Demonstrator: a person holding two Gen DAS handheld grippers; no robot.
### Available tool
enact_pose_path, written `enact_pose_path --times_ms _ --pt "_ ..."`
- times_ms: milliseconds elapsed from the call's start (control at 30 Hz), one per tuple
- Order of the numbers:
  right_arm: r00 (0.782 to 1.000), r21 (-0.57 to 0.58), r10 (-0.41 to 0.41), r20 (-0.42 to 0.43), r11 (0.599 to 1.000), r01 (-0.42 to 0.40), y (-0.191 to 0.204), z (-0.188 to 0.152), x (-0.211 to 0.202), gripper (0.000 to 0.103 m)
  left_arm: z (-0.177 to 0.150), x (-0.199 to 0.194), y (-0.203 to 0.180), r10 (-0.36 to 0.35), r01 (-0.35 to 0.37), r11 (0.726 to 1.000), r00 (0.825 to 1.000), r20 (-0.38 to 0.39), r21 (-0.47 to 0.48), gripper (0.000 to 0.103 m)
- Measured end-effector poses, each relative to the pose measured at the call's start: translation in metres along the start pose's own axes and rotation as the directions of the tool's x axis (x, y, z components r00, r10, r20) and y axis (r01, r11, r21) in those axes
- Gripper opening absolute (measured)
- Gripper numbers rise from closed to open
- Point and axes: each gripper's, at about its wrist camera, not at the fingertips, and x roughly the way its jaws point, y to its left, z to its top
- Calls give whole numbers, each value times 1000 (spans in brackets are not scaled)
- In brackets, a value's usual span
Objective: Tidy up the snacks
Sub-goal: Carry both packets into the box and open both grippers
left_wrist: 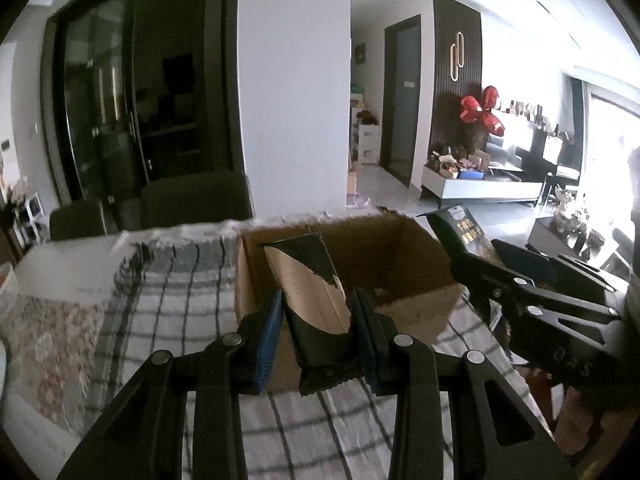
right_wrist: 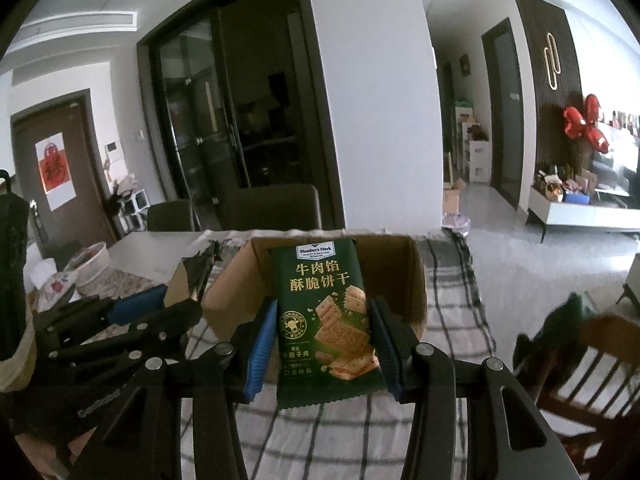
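Note:
My left gripper is shut on a black and tan snack packet, held upright above the checked tablecloth, just in front of an open cardboard box. My right gripper is shut on a green cracker packet printed with biscuits, held upright before the same box. In the left wrist view the right gripper shows at the right with its packet. The left gripper appears at the left of the right wrist view, its packet partly hidden.
Dark chair backs stand behind the table. A white bowl and floral cloth lie at the left end. A wooden chair stands at the right. A white pillar rises behind the box.

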Motion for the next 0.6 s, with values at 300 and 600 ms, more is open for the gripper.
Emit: enact_pose_path --times_ms 300,600 --pt "1000 -20 15 -8 1000 -15 -11 28 40 47 27 36 6 19 -20 999 1000 23 28 35" --pt "998 -22 10 -56 1000 -11 -27 32 88 47 31 88 6 4 -2 998 999 -35 58 36"
